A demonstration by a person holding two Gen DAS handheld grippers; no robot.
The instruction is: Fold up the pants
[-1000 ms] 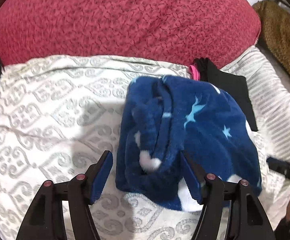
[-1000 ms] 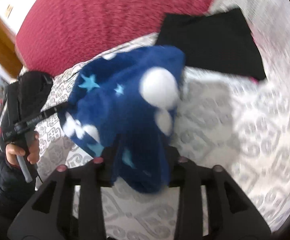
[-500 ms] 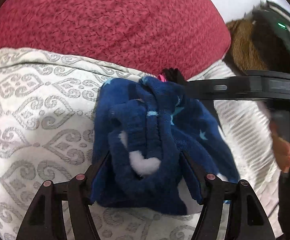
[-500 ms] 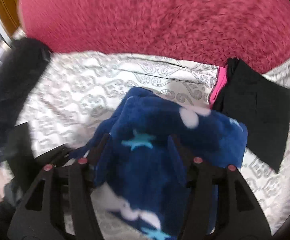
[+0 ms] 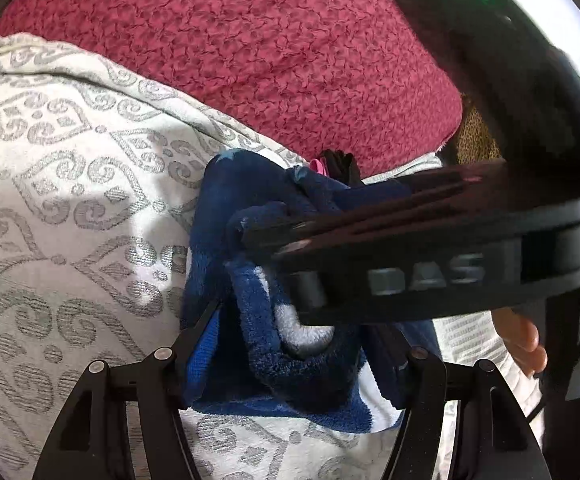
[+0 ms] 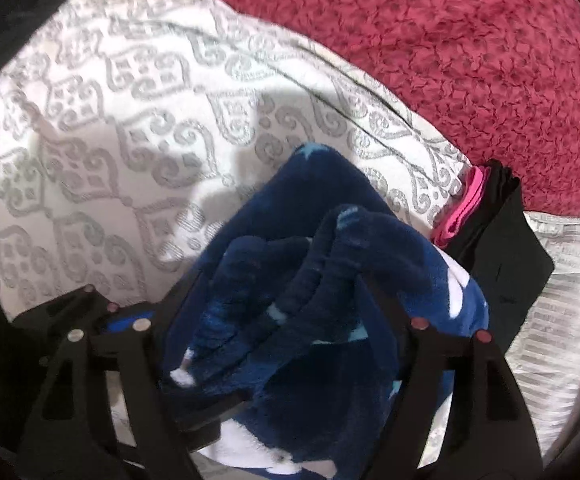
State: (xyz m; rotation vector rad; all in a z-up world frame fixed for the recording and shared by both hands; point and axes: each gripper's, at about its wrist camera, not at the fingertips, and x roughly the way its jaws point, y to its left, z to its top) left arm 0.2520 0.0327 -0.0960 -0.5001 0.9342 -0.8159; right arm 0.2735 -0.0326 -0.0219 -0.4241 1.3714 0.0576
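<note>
We are working both tools over the folded blue fleece pants, which are lying on the patterned white bedspread, bundled into a thick wad with stars and white spots showing.

Left tool: jaws are standing wide, straddling the near end of the bundle. The blue pad on the left side is sitting just beside the fleece; we cannot tell if the right pad is pressing. It looks like bracing the bundle, not a firm pinch.

Right tool: pointing steeply down over the same bundle. Its jaws have just been opening, with the fleece ridge between them, so we are judging this as a release after laying the fold. Pads do not appear to be clamping. In the left view the right tool's black body is crossing over the pants, blurred, with a hand behind it.

Room: open bedspread is lying to the left of the pants, good for sliding or smoothing. On the right it is tight: a folded black garment with a pink edge is sitting just beside the pants. Farther back the red blanket is bounding the work area.
</note>
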